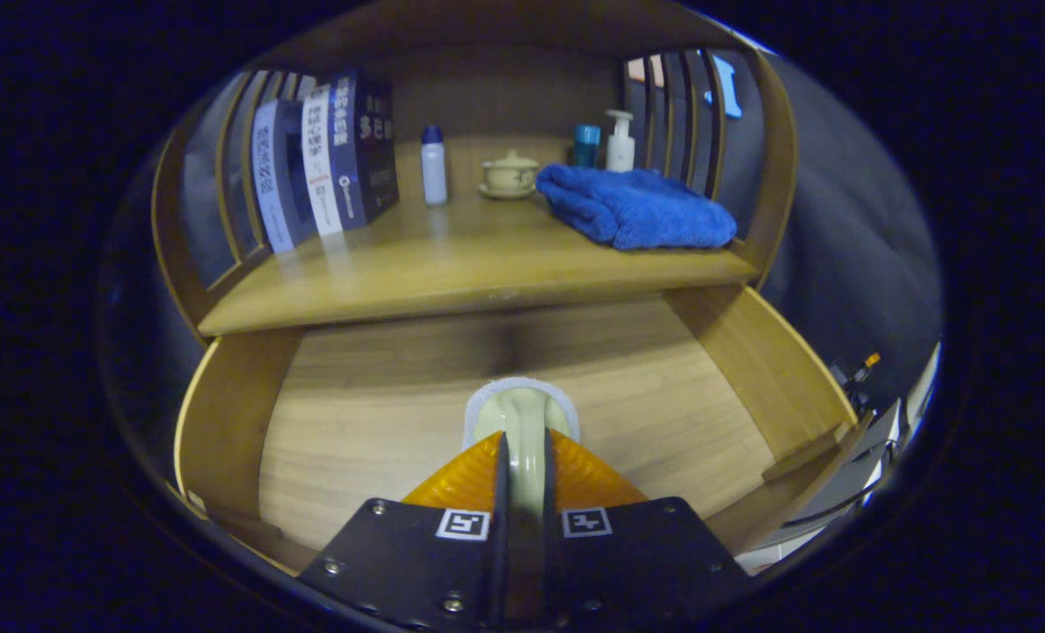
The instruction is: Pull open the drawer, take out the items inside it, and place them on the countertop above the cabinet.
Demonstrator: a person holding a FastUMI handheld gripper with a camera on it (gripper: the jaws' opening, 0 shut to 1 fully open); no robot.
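The wooden drawer [373, 413] stands pulled open below the countertop [452, 264]. My gripper [524, 440] hangs over the drawer's floor, shut on a pale cream brush-like item [522, 413] with a white fuzzy rim, which sticks out just ahead of the fingers. On the countertop beyond lie a folded blue towel [636, 207], a small white bottle with a blue cap [433, 164], a cream lidded cup on a saucer [509, 174], a white pump bottle [620, 142] and a teal container [586, 145].
Several upright books [324, 163] lean at the countertop's left end against slatted wooden sides. The drawer's right wall [759, 369] rises beside the fingers. Cables and grey equipment [865, 431] lie outside the cabinet on the right.
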